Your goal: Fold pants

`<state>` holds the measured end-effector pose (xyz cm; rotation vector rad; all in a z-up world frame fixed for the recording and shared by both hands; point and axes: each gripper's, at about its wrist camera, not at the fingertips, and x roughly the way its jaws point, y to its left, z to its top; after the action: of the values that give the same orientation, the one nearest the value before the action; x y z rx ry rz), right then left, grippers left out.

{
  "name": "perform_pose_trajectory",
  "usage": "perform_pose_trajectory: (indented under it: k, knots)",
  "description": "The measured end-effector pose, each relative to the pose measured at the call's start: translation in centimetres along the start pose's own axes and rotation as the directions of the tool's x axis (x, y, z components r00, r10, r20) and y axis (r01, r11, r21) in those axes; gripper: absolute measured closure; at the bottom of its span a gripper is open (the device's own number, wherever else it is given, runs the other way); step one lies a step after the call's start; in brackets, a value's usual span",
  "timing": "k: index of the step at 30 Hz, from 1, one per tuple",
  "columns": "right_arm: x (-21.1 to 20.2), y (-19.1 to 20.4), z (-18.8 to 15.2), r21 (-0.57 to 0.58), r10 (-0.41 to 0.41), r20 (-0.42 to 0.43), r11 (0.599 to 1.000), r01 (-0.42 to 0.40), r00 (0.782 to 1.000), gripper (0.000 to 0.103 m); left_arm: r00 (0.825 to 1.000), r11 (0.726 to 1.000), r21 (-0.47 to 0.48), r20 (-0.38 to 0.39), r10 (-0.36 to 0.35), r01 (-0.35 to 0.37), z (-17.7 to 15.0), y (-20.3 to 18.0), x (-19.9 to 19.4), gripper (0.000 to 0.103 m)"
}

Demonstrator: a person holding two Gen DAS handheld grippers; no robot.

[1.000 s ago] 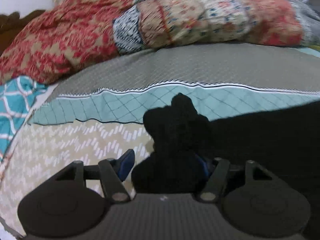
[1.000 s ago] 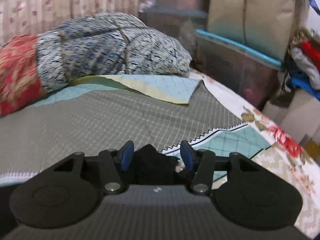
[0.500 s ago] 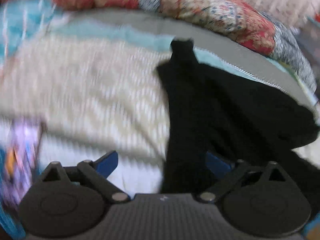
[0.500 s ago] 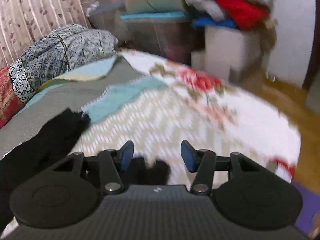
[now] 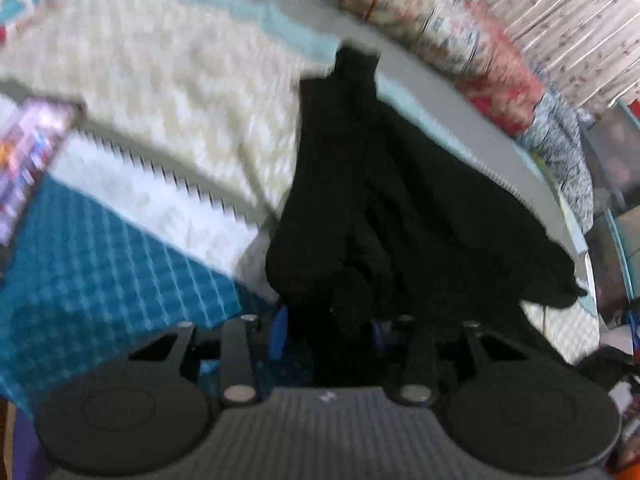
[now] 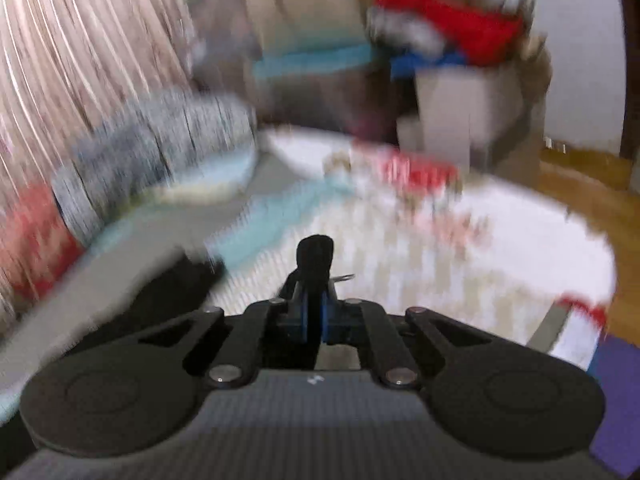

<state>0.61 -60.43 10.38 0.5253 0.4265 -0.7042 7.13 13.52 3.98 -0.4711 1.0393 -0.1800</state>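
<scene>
Both grippers grip the black pants [image 5: 400, 184] on the patterned bedspread [image 5: 168, 80].

The pants lie bunched in a dark band from frame centre to the right edge in your left wrist view. Your left gripper [image 5: 326, 332] points steeply down, jaws closing on a thick fold between them. Your right gripper [image 6: 314, 316] is clamped narrow on a thin tab of fabric standing above the pads. Compared with half a second earlier, both gaps are much narrower and the right view has swung toward the curtain [image 6: 80, 60].
</scene>
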Motion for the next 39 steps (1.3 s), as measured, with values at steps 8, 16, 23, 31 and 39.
perform_pose_trajectory:
  k: [8, 16, 23, 31, 39]
  knots:
    - [-6.1, -6.4, -2.8, 0.104, -0.040, 0.070, 0.994, 0.033, 0.997, 0.095, 0.999, 0.999, -0.019, 0.025, 0.028, -0.027, -1.6, 1.9, -2.4, 0.067]
    - [-5.1, -12.6, -9.3, 0.235, -0.236, -0.118, 0.937, 0.258, 0.965, 0.044, 0.993, 0.993, 0.028, -0.027, 0.112, -0.111, -3.4, 2.7, -0.6, 0.062]
    - [-6.9, -9.8, -5.4, 0.106, -0.233, 0.025, 0.968, 0.229, 0.972, 0.044, 0.992, 0.991, 0.049, -0.009, 0.129, -0.128, -3.4, 2.7, -1.4, 0.054]
    - [1.3, -4.2, -3.6, -0.247, -0.165, -0.158, 0.961, 0.123, 0.974, 0.042, 0.986, 0.986, 0.043, -0.022, 0.164, -0.163, -3.5, 2.5, -0.6, 0.055]
    - [2.0, -4.2, -3.7, -0.161, -0.160, -0.095, 0.976, 0.144, 0.982, 0.076, 0.980, 0.979, 0.063, -0.033, 0.196, -0.193, -3.3, 2.0, -0.2, 0.054]
